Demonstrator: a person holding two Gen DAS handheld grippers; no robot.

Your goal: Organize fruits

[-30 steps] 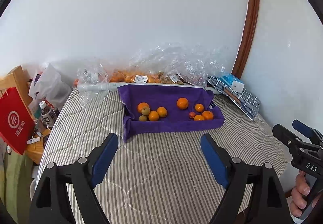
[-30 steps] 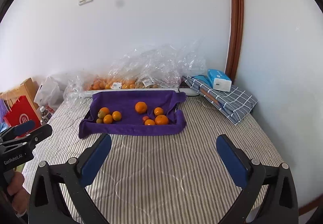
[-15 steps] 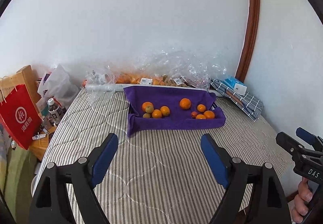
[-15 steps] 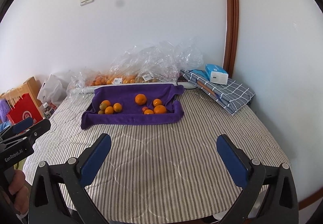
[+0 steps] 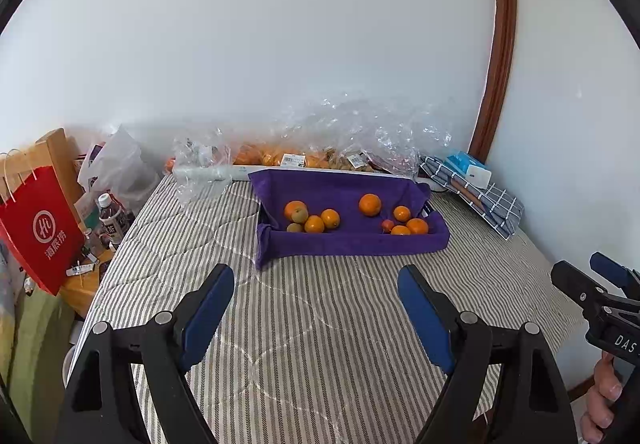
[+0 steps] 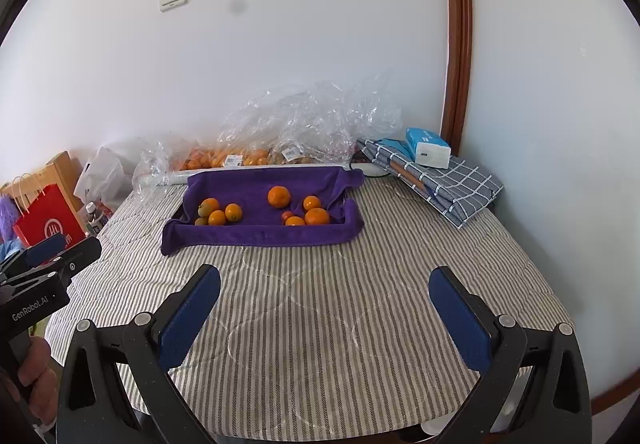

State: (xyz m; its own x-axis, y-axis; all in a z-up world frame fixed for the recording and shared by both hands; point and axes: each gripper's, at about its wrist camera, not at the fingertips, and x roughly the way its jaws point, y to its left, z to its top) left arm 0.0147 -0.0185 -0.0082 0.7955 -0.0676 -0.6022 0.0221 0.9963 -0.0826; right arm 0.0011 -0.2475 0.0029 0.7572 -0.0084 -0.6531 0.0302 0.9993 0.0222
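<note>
Fruit count first: eight oranges [image 5: 369,204] and two greenish fruits [image 5: 299,215] are sitting on a purple cloth [image 5: 348,242] draped over a tray, plus one tiny red thing [image 5: 386,225] I can't really identify. They're splitting into a left cluster of five and a right bunch of six, all at the far end of a striped bed [image 5: 320,324]. Left gripper [image 5: 316,302] is hovering over the near stripes, jaws spread wide, nothing between them. Right gripper [image 6: 324,304] is doing the same, angled down at the bed. Each hand is getting cut off by the frame edge. More oranges are hiding in crinkly plastic bags [image 6: 312,123] behind, too blurry to count.
</note>
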